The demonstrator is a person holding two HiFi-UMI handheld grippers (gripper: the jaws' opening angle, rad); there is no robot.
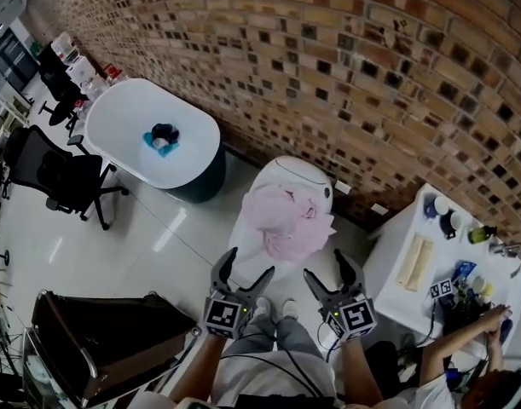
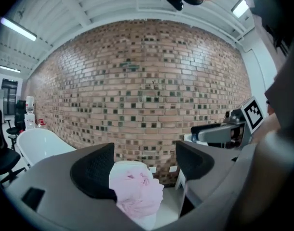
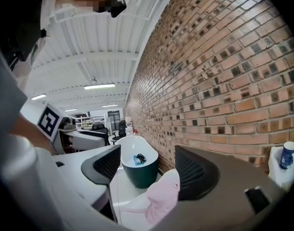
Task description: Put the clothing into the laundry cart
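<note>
Pink clothing (image 1: 287, 221) lies heaped on a white worktop (image 1: 298, 173), awaiting pickup. Left gripper (image 1: 249, 265) and right gripper (image 1: 328, 265) hover just short of it, jaws apart, empty. Laundry cart (image 1: 107, 339) stands ready at left.

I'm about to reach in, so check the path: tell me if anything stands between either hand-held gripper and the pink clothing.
Nothing visible does. The pink clothing lies on the white stand, straight ahead of the left hand-held gripper and the right hand-held gripper. Both are open and empty, with only open space between.
</note>
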